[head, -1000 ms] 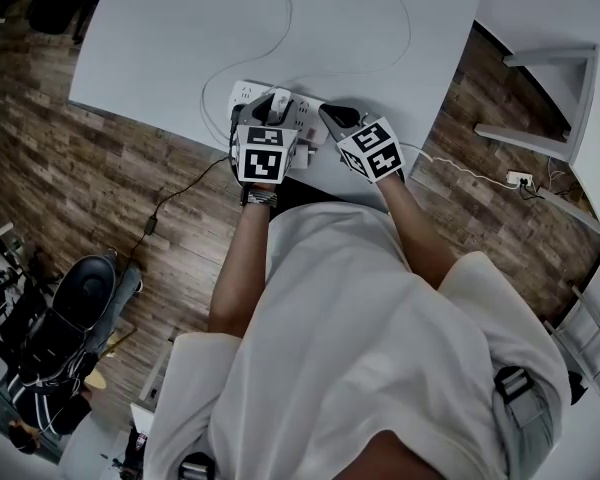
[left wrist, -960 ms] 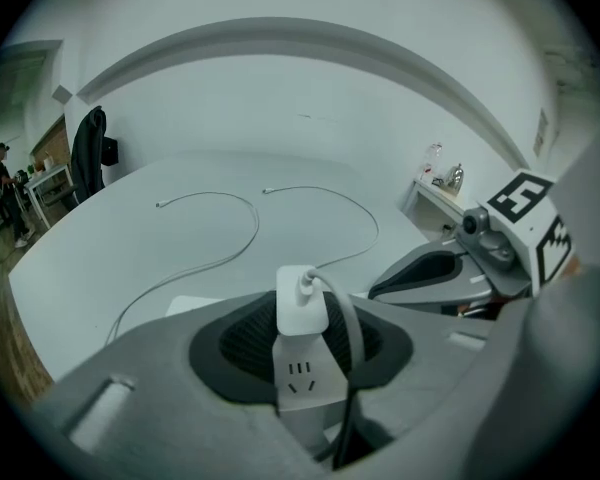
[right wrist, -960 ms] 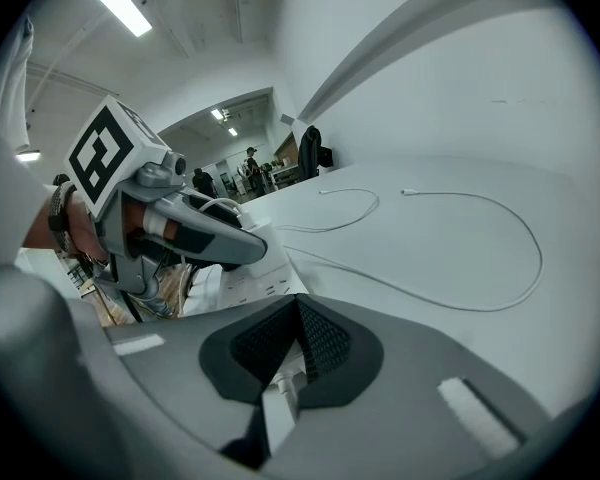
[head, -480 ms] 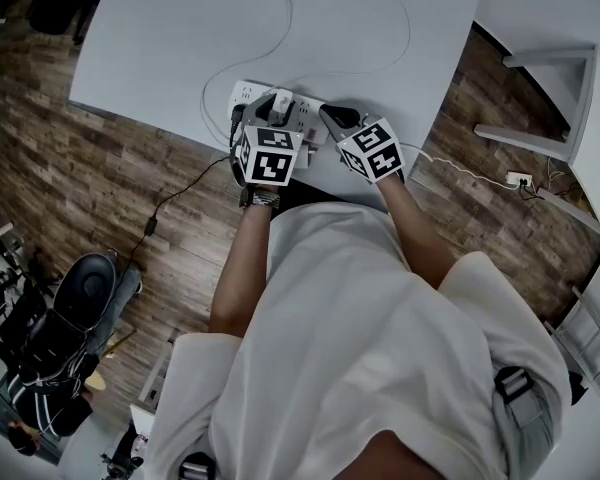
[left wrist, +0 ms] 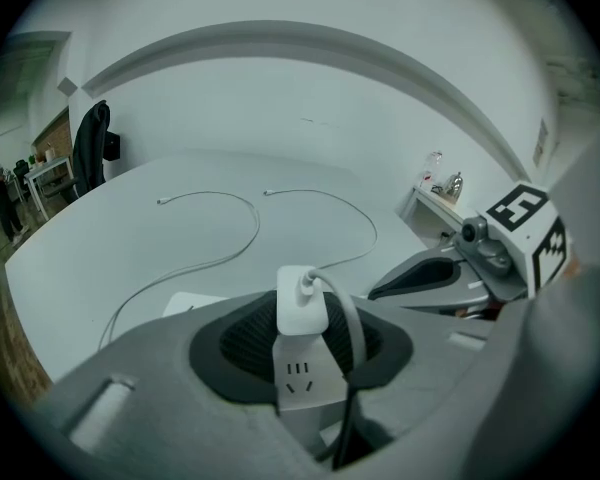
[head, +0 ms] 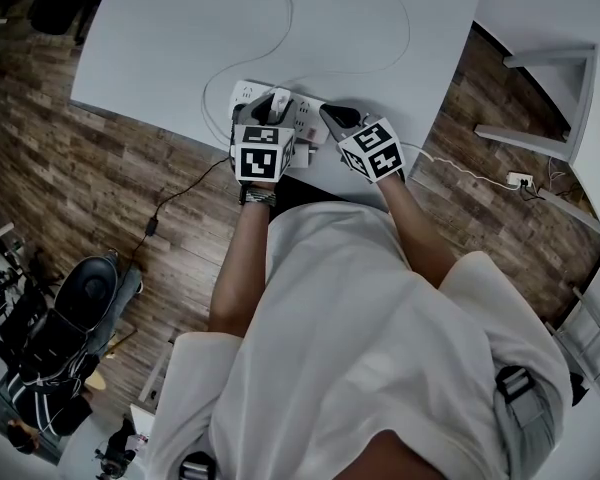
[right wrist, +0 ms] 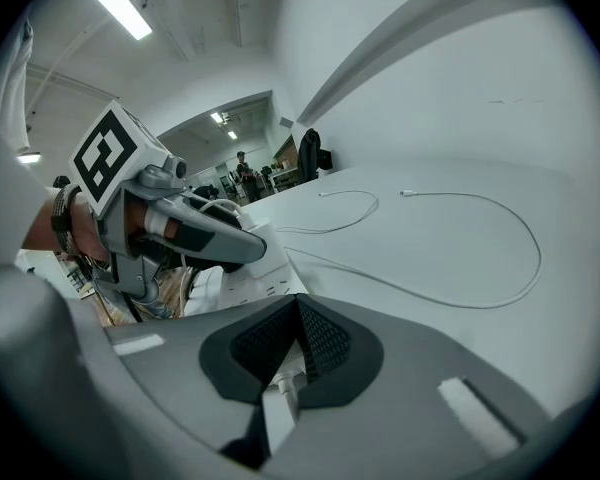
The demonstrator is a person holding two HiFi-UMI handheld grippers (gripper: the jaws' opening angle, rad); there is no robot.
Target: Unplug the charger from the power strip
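Seated upright in the power strip (left wrist: 298, 380) near the front edge of the worktop (head: 160, 38), with a white cable arching off its top: the charger (left wrist: 302, 303), squarely inside the left claw (left wrist: 301, 320). Left claw about half spread, dark pads pressed against both flanks of the charger, clamped on it. Just beside it, right claw (right wrist: 298, 316) nearly together, pinching a narrow white piece at the end of the power strip; strip edge or root of the cord, cannot tell which. Only from the head view: cord trailing off the worktop to a floor outlet (head: 520, 179) on wooden planks. Only from the left gripper view: socket holes on the strip's face just below the charger. Plainer from both gripper views than from above: two thin loose cables (left wrist: 230, 223) curling across the worktop beyond.
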